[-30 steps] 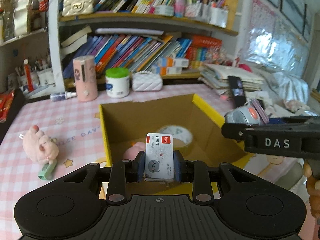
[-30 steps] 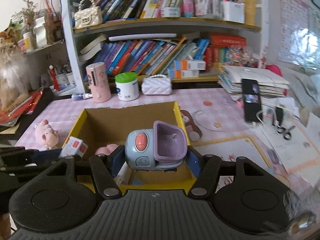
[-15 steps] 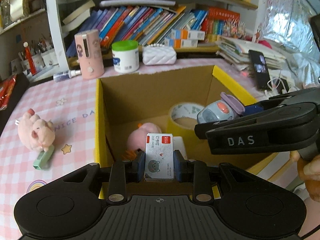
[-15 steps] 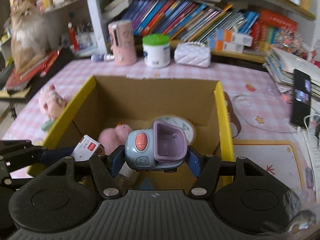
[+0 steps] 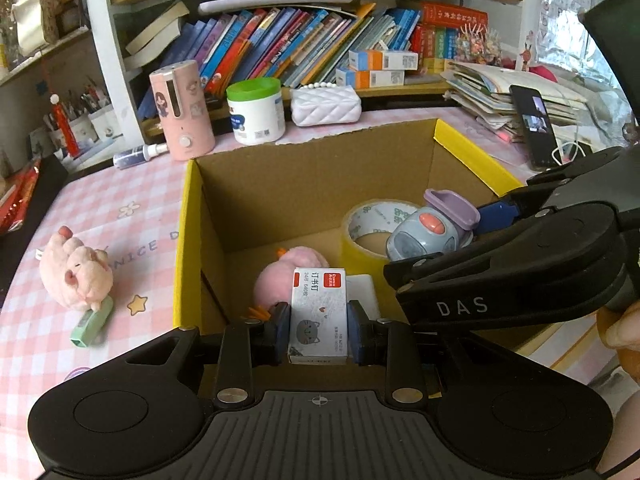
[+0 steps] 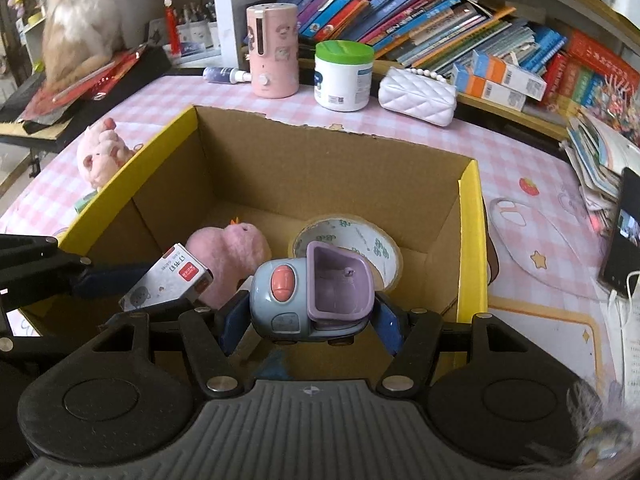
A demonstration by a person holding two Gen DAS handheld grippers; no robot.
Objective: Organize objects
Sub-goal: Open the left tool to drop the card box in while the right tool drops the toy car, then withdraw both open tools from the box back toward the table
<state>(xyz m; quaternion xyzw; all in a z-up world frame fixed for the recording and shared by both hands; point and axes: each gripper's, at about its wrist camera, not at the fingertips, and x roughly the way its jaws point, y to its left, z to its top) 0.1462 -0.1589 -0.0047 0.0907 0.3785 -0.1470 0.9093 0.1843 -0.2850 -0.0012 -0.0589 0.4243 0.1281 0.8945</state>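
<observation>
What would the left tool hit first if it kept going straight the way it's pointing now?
Probably the pink plush toy lying in the cardboard box. It sits just beyond the staple box that the left tool grips. Depth is hard to judge, so the white item beside it might come first.

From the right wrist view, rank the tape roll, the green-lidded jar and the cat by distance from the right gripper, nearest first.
From the right gripper:
1. Tape roll, inside the cardboard box, just beyond the held toy car.
2. Green-lidded jar, on the table behind the box.
3. Cat, far left, off the table.
</observation>
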